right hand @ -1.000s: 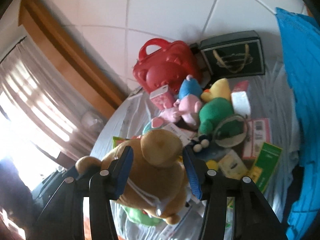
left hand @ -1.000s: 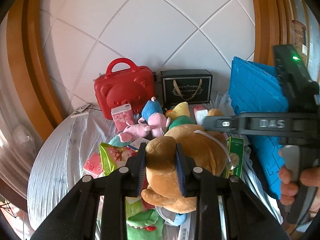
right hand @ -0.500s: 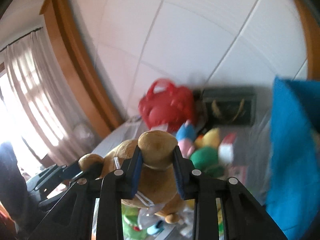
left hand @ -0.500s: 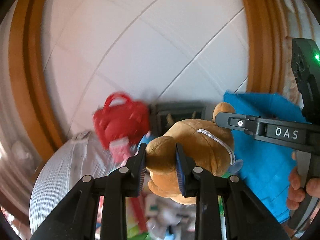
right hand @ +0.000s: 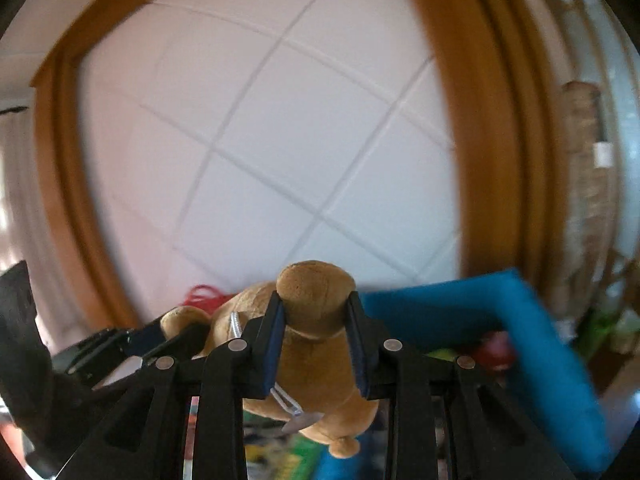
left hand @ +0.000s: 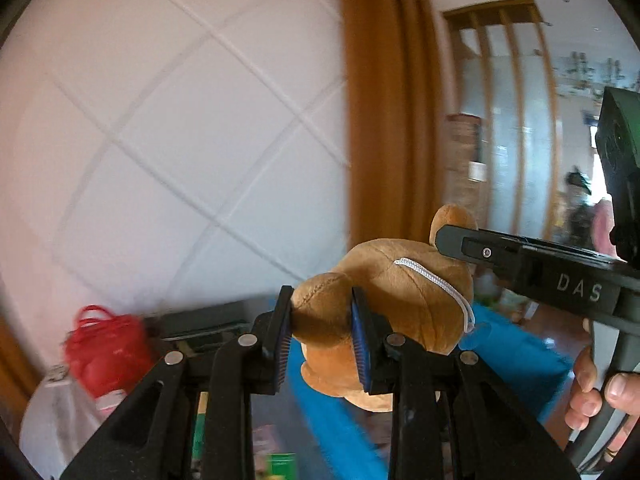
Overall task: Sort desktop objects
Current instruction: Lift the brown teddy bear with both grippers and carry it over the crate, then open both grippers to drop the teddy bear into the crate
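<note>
My left tool (left hand: 322, 322) and right tool (right hand: 314, 328) each pinch a limb of the bear (left hand: 404, 312); the blue bin (right hand: 552, 352) lies below it, rightward.

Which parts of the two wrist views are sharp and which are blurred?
Left wrist view: left tool and brown plush bear sharp; red bag and wall smeared. Right wrist view: right tool and bear sharp; blue crate and the clutter below blurred.
</note>
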A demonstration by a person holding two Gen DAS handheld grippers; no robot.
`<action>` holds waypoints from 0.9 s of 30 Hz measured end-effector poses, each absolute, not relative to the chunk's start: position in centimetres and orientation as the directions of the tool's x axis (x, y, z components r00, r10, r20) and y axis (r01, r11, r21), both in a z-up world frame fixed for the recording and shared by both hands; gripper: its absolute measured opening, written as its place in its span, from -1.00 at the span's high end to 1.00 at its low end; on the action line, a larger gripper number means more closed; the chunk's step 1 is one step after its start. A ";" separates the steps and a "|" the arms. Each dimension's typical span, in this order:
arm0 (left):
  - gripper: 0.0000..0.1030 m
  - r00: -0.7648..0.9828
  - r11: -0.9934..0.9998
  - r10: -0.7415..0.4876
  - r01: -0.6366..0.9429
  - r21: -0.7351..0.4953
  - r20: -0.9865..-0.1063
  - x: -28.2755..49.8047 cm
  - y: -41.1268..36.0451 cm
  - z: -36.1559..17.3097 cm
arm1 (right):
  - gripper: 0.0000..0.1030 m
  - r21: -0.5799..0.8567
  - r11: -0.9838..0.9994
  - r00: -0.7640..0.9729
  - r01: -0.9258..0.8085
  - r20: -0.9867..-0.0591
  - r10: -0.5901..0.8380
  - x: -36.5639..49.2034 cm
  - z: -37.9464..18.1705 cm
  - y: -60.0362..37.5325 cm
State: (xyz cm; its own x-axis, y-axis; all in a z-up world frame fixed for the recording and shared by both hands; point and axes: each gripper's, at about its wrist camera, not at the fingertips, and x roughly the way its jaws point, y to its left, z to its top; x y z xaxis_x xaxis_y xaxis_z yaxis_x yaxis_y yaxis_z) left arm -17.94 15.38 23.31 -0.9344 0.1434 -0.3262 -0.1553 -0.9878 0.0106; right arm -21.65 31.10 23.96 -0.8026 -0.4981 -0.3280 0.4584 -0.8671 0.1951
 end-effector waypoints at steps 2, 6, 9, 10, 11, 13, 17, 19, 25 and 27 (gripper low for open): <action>0.48 -0.901 -0.978 0.199 -0.209 -0.017 -0.385 -20.4 18.1 22.8 | 0.44 0.182 -0.897 -0.818 0.402 -0.370 -0.441 -22.9 23.9 34.1; 0.48 -0.805 -0.963 0.250 -0.264 -0.053 -0.538 -24.9 23.3 19.2 | 0.45 0.161 -0.936 -0.799 0.314 -0.488 -0.352 -26.3 21.3 38.5; 0.48 -0.714 -0.959 0.253 -0.275 -0.070 -0.653 -28.1 26.4 15.3 | 0.45 0.145 -0.954 -0.746 0.264 -0.596 -0.297 -29.3 17.4 41.1; 0.48 -0.678 -0.958 0.251 -0.275 -0.078 -0.691 -29.1 27.4 13.6 | 0.45 0.141 -0.957 -0.727 0.254 -0.625 -0.285 -29.8 16.1 42.0; 0.48 -0.647 -0.958 0.250 -0.274 -0.087 -0.720 -29.9 28.1 12.3 | 0.45 0.137 -0.960 -0.704 0.244 -0.656 -0.273 -30.7 14.5 42.6; 0.48 -0.572 -0.959 0.242 -0.266 -0.102 -0.784 -31.6 29.5 8.9 | 0.45 0.126 -0.965 -0.643 0.229 -0.725 -0.247 -32.4 10.8 43.7; 0.47 -0.448 -0.975 0.181 -0.197 -0.102 -0.876 -33.8 31.2 3.7 | 0.45 0.110 -0.968 -0.539 0.225 -0.813 -0.218 -34.6 5.4 45.2; 0.46 -0.395 -0.978 0.155 -0.193 -0.083 -0.906 -34.7 31.9 1.7 | 0.45 0.108 -0.969 -0.478 0.224 -0.854 -0.206 -35.9 2.6 45.7; 0.44 -0.292 -0.980 0.100 -0.194 -0.043 -0.951 -35.5 33.0 -2.1 | 0.45 0.095 -0.970 -0.376 0.224 -0.910 -0.176 -36.8 -1.4 46.4; 0.39 -0.280 -0.982 0.083 -0.188 -0.031 -0.956 -35.8 33.2 -2.8 | 0.43 0.096 -0.971 -0.360 0.221 -0.917 -0.173 -37.0 -1.8 46.4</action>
